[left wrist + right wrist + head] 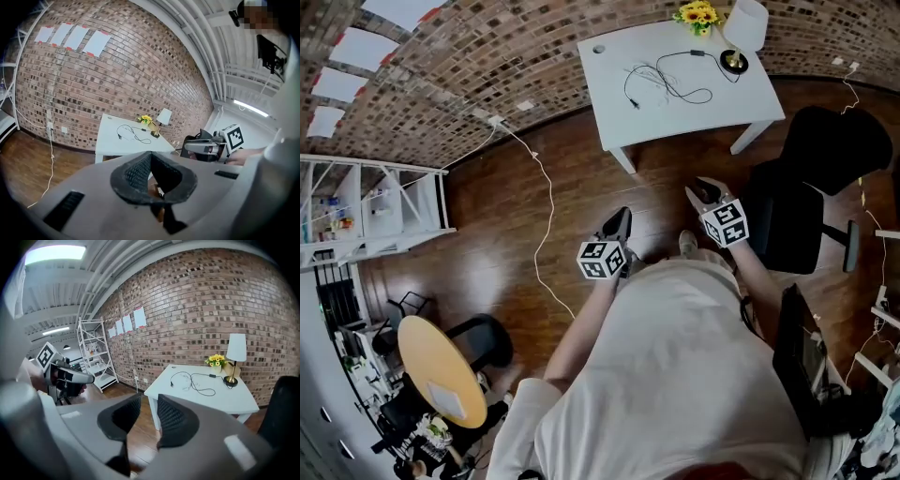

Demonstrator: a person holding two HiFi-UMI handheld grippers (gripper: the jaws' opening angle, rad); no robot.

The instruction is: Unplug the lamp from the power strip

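Note:
A white-shaded lamp (pixel 741 33) with a brass base stands at the far right corner of a white table (pixel 675 117). Its thin black cord (pixel 667 82) lies in loops across the tabletop, and one end rests toward the table's left. Both grippers hang in the air over the wooden floor, short of the table. My left gripper (pixel 621 228) is shut and holds nothing. My right gripper (pixel 701 192) is open with a gap between its pads and nothing in it. The lamp (pixel 236 350) and cord (pixel 197 383) show beyond the right gripper (pixel 149 404).
Yellow flowers (pixel 697 14) sit beside the lamp. A black office chair (pixel 811 202) stands right of the table's front. A white cable (pixel 546 216) runs across the floor from a wall outlet. A white shelf unit (pixel 375 206) and a round wooden table (pixel 441 361) are at the left.

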